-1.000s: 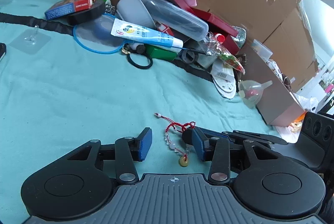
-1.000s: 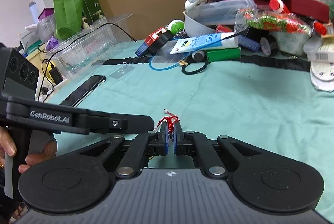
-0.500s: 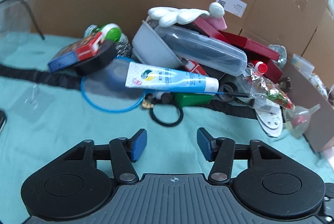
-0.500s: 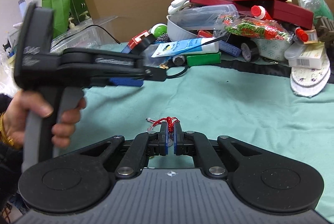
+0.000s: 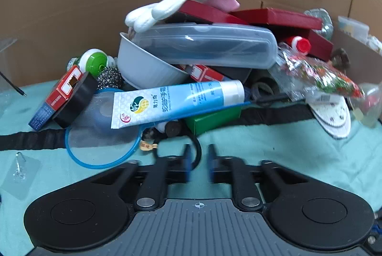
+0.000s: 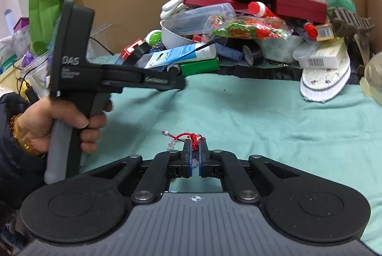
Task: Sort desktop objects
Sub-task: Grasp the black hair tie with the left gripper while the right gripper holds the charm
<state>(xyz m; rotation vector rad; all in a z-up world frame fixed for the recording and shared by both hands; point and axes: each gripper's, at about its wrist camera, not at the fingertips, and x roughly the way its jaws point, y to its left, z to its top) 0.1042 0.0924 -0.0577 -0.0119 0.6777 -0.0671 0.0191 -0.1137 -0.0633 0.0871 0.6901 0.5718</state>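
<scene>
My right gripper (image 6: pixel 195 155) is shut on a red string bracelet (image 6: pixel 188 136) with beads, low over the teal cloth. My left gripper (image 5: pixel 198 160) is blurred, its jaws closing around a black hair-tie loop (image 5: pixel 197 151) at the front of the pile; a narrow gap still shows between them. It also shows in the right wrist view (image 6: pixel 176 84), held by a hand. Just beyond lie a blue-white tube (image 5: pixel 176 101), a green box (image 5: pixel 214 118) and a blue-rimmed mesh disc (image 5: pixel 100 134).
A heap against the cardboard wall: grey bowl (image 5: pixel 148 65), clear plastic case (image 5: pixel 205 46), red boxes (image 5: pixel 279 17), white glove (image 5: pixel 164 7), black tape roll (image 5: pixel 76 98), candy bag (image 5: pixel 320 77), slipper soles (image 6: pixel 324 79). A clear adhesive hook (image 5: pixel 20 170) lies at left.
My left gripper moved forward to the pile and its jaws narrowed from wide open around the black hair tie. My right gripper stayed shut on the bracelet.
</scene>
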